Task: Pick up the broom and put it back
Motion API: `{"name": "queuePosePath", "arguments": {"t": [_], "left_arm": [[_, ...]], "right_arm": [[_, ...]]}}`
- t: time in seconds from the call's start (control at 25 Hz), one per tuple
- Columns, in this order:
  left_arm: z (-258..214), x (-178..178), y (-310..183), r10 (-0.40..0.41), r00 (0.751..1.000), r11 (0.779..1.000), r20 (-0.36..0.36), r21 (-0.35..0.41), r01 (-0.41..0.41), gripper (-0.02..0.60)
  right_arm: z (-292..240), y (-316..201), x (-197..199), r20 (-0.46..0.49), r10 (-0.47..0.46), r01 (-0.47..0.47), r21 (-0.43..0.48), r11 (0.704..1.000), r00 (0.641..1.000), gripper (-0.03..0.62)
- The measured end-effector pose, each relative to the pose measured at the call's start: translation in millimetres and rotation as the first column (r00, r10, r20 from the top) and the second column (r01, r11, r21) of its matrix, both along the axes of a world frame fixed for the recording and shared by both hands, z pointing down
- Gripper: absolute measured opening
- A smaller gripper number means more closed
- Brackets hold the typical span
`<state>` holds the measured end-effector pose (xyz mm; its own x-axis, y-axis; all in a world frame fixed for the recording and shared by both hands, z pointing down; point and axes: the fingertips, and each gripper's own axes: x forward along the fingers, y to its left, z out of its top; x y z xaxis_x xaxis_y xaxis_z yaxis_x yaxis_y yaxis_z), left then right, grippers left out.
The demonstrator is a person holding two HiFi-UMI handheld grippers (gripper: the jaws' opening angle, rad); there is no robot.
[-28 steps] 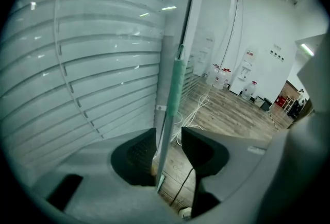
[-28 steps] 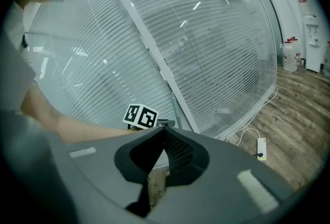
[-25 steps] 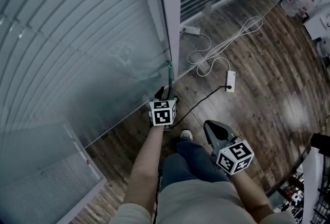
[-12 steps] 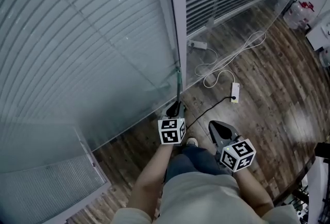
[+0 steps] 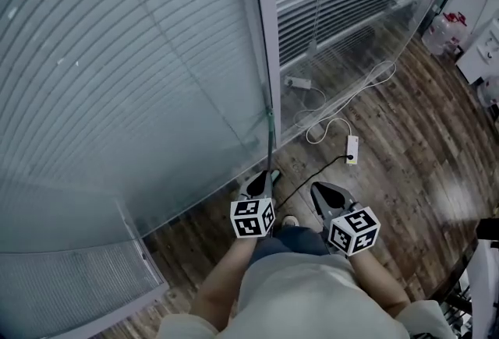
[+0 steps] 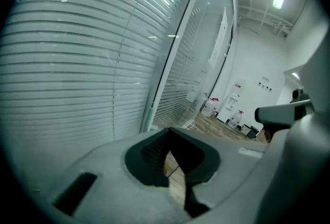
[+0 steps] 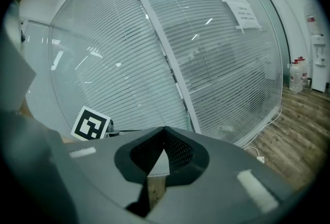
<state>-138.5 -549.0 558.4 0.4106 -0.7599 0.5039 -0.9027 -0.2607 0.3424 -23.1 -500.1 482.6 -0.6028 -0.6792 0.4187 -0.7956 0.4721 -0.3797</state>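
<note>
Just closed the left claw on empty air, leaving the broom handle just ahead of its tips, leaned upright on the partition post for support. Holding the right claw pressed together, empty, alongside. Looks put back.

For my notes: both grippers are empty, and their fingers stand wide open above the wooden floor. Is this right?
No: the fingers of the left gripper and right gripper are closed, not wide open, as the left and right gripper views show; the left ones have just been closing on nothing. The rest holds.
</note>
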Motion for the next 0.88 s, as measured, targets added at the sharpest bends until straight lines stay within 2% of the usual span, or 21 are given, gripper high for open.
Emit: {"name": "queuePosePath", "arguments": {"t": [0.4,0.88], "left_arm": [[-46.9,-8.3,41.2,0.070,0.997,0.997,-0.036,0.033,-0.069,0.000],[-96.5,-25.3,102.4,0.078,0.992,0.996,-0.099,0.056,-0.073,0.000]], "right_arm": [[-25.8,25.7,-13.1,0.007,0.041,-0.042,0.036,0.998,0.999,0.006],[-49.3,77.4,-27.2,0.014,0.085,-0.086,0.047,0.995,0.996,0.006]]}}
